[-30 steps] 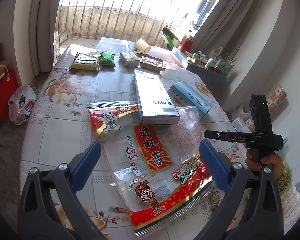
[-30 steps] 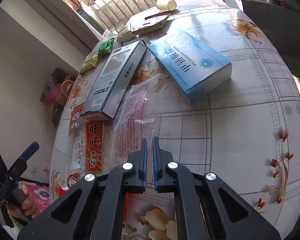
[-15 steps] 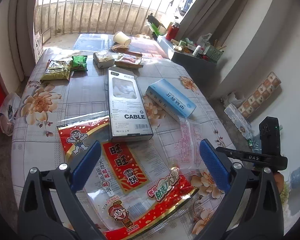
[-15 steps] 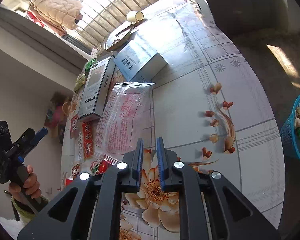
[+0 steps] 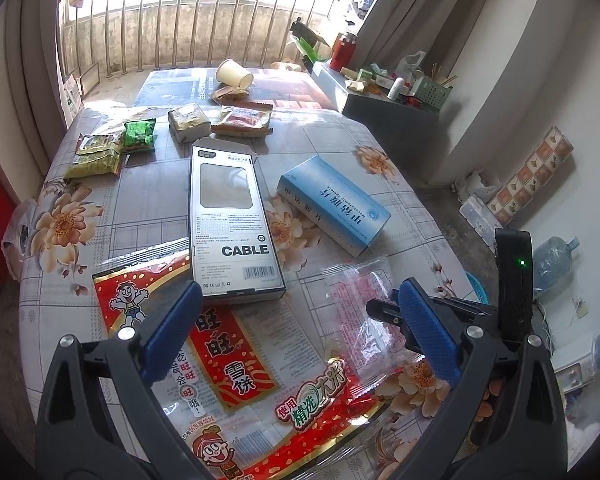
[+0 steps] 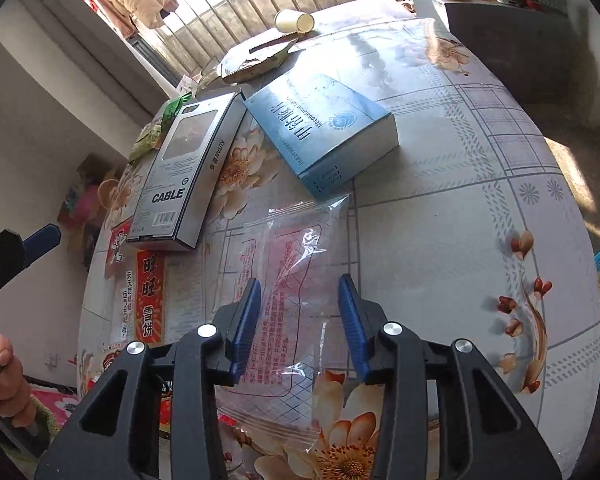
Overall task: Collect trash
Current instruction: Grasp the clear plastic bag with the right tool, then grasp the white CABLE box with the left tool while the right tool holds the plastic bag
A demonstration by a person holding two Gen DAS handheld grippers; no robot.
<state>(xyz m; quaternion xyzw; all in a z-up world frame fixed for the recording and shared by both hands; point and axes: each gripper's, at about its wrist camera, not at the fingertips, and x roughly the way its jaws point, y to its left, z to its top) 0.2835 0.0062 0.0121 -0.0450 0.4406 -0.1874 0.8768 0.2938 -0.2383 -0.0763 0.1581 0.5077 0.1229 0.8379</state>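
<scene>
Cable box (image 5: 232, 220) overlaps red snack wrapper (image 5: 236, 364); blue carton (image 5: 332, 204) just beside.

Both grippers are black plastic frames with triangular cut-outs, silver round screw heads at the pivots and ribbed blue pads lining the fingers (image 6: 246, 322). A small green light glows on the right gripper's (image 5: 384, 312) upright black block.

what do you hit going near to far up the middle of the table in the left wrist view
red snack wrapper → CABLE box → tan packet → paper cup lying on its side.
</scene>
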